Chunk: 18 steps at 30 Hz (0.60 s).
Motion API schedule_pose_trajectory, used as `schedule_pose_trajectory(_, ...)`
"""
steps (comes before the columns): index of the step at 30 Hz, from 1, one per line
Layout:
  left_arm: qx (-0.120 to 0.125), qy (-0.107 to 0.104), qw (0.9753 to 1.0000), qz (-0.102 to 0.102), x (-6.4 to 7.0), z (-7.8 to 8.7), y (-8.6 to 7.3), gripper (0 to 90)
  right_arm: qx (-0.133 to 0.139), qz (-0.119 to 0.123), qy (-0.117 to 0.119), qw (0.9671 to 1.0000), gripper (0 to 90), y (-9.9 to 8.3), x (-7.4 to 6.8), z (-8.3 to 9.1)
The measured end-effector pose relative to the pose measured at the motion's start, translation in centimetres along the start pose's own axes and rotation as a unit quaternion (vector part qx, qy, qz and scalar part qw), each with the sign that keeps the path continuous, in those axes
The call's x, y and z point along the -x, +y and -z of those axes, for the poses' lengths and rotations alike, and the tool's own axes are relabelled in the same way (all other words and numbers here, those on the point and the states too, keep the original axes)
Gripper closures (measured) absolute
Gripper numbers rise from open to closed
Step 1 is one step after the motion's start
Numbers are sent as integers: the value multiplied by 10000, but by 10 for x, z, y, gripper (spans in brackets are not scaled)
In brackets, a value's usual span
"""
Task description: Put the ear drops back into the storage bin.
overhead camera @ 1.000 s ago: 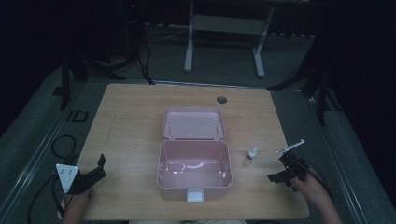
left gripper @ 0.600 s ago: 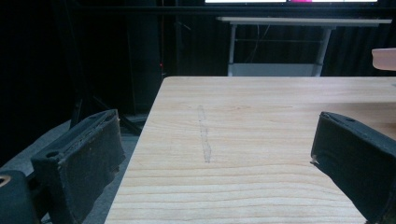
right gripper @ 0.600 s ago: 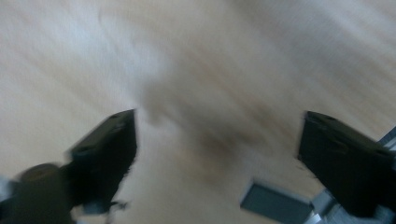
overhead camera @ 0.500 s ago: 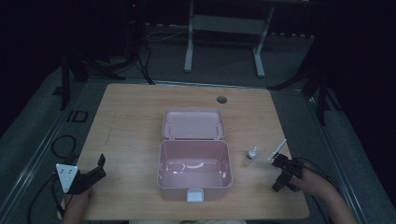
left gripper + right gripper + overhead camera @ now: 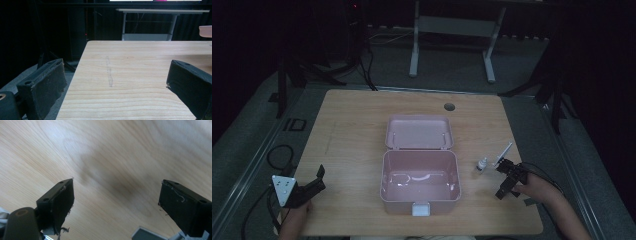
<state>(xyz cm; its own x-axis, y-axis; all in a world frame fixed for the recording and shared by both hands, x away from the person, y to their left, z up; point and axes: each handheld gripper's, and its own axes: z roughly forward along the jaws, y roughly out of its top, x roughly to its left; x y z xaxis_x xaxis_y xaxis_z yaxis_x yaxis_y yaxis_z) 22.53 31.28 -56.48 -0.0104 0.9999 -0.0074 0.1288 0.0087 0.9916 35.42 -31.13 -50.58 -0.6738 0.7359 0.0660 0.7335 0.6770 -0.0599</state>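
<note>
Wooden table (image 5: 352, 125), open pink box (image 5: 420, 180) mid-table, small bottle (image 5: 482, 164) beside right gripper (image 5: 508, 179)

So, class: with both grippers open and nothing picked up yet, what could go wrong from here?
1. The small bottle stands upright just left of the right gripper; a careless sweep could topple it.
2. The open pink box has its lid lying back; a bump could shift it.
3. The left gripper sits near the table edge, where its trailing cable might snag.
</note>
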Motion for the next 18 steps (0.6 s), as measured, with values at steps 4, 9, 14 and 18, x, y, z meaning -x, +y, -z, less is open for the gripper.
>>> schedule_pose_trajectory(4, -1, -2, 10000, -6, 0, 0, 0, 24, 85, 19, 4, 10000, 104, 8, 0, 1)
schedule_pose_trajectory(9, -8, -5, 10000, -2, 0, 0, 0, 24, 230, 16, 46, 9997, 104, 21, 1, 4)
schedule_pose_trajectory(14, -15, -11, 10000, -7, 0, 0, 0, 24, 432, -123, 79, 9990, 104, 38, 2, 11)
schedule_pose_trajectory(18, -15, -12, 10000, -8, 0, 0, 0, 24, 457, -147, 94, 9988, 127, 49, 1, 14)
